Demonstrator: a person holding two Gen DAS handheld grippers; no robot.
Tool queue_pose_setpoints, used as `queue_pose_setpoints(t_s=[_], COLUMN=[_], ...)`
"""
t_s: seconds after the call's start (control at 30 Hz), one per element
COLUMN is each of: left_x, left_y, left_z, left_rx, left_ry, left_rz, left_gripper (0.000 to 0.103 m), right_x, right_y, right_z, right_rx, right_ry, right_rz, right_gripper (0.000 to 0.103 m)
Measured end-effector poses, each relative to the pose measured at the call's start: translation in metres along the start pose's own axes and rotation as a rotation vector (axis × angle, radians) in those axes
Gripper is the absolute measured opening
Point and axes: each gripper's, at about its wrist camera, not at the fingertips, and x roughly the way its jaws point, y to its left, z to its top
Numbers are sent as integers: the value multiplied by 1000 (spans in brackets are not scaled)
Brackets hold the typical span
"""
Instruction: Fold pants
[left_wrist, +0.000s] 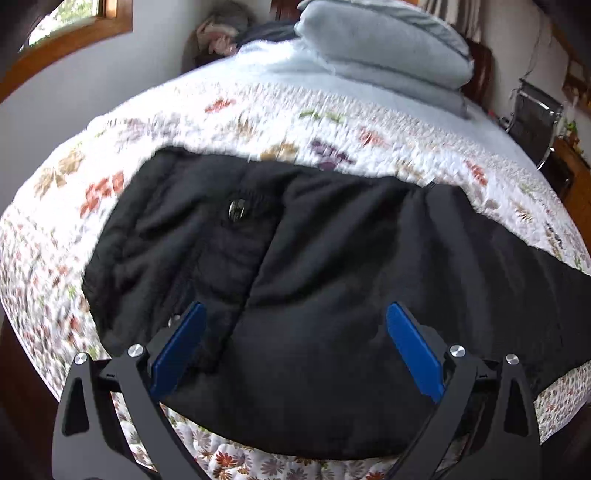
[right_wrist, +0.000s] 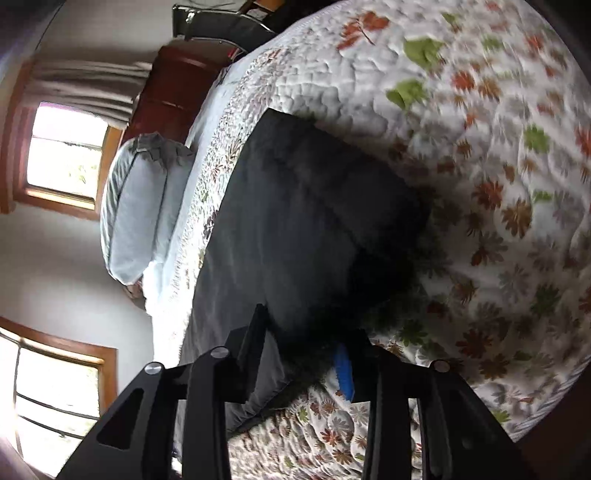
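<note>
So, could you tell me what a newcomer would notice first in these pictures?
The black pants dominate, spread across the flowered quilt near the bed's edge, a metal button showing at the waistband. The left gripper hangs wide open above them, while the right gripper has dark fabric between its parted fingers. Grey pillows are stacked at the head of the bed.

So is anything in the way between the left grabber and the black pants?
No, nothing visible. The left gripper hangs wide open right over the black pants, which lie spread on the flowery quilt. Only air sits between its blue pads and the cloth.
</note>
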Motion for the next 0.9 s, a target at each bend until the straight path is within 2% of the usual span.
queue_pose_setpoints(t_s=[0.13,0.2,0.33,0.7,0.9], left_x=[3,3,5,11,11], left_y=[4,2,0,2,2], left_z=[-5,-6,-7,-7,-8], left_rx=[22,44,72,86,84], left_ry=[-3,2,8,24,25], left_rz=[-1,9,13,7,1], left_gripper=[98,98,98,100,100], right_x=[4,4,-2,-17,-24], right_y=[1,1,14,78,121], right_z=[-1,-1,-2,-11,-19], right_rx=[-2,2,-50,-247,-347], right_ry=[4,-2,-26,-86,-121], right_rz=[8,21,2,-133,-144], right_gripper=[34,24,16,12,12])
